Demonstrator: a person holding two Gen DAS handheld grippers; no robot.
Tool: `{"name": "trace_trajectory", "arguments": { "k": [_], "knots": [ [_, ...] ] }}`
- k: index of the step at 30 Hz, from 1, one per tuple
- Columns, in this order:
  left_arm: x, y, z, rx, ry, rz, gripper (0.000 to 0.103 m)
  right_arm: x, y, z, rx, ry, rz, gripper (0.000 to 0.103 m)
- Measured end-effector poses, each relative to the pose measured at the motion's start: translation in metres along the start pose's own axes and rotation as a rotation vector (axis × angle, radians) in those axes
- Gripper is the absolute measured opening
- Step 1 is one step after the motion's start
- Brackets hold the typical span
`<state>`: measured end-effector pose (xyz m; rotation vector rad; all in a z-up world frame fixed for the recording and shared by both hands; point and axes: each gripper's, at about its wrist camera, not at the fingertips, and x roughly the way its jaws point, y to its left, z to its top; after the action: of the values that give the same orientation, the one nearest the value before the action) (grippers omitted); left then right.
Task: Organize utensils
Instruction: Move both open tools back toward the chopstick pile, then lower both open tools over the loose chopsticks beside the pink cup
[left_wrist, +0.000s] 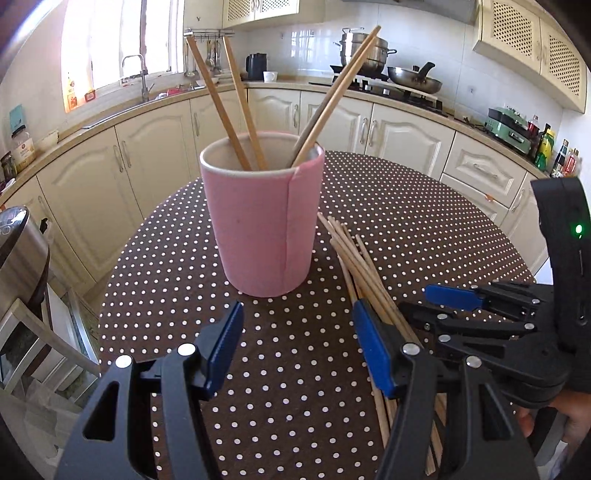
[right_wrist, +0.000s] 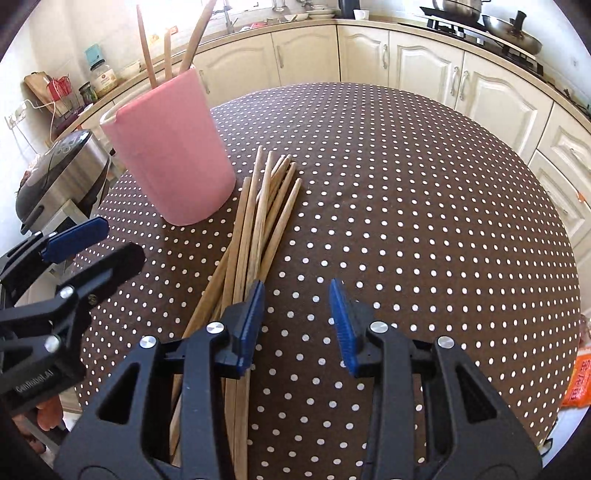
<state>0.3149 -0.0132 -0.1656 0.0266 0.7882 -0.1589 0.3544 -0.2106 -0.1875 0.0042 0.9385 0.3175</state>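
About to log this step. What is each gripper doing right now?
Left gripper: open, holding nothing.
Right gripper: open, holding nothing; chopsticks lie beside its left finger.

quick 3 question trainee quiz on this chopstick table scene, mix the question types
1. True or false: the pink cylindrical holder already has wooden chopsticks standing in it.
2. The loose pile of wooden chopsticks lies: A) inside the holder, B) on the brown polka-dot tablecloth beside the holder, C) on the kitchen counter.
3. Fill in: neither the left gripper nor the right gripper holds anything; both are ____.

Key: 1 true; 2 B; 3 open
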Motion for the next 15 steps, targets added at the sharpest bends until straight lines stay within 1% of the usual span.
{"name": "trace_trajectory", "arguments": {
  "k": [3,6,8,9,10,12,15],
  "knots": [
    [0.005,-0.003,0.001,-0.004,0.021,-0.01,0.061,0.003,0.005,0.004,-0.038,0.014,-0.026,0.035],
    [0.01,-0.006,0.002,-0.004,0.034,-0.013,0.061,0.004,0.009,0.003,-0.065,0.031,-0.049,0.033],
    [0.012,-0.011,0.001,0.006,0.036,-0.016,0.061,0.005,0.013,0.002,-0.103,0.036,-0.081,0.032],
    [0.013,-0.013,0.001,0.014,0.039,-0.013,0.061,0.005,0.013,0.001,-0.11,0.036,-0.083,0.032],
    [0.013,-0.014,0.001,0.02,0.041,-0.011,0.061,0.004,0.01,0.0,-0.102,0.036,-0.075,0.032],
    [0.014,-0.014,0.001,0.021,0.041,0.002,0.061,-0.002,0.002,-0.001,-0.059,0.012,-0.013,0.032],
    [0.014,-0.006,0.003,-0.018,0.038,0.004,0.061,-0.009,-0.008,0.001,-0.004,0.0,0.083,0.032]
  ]
}}
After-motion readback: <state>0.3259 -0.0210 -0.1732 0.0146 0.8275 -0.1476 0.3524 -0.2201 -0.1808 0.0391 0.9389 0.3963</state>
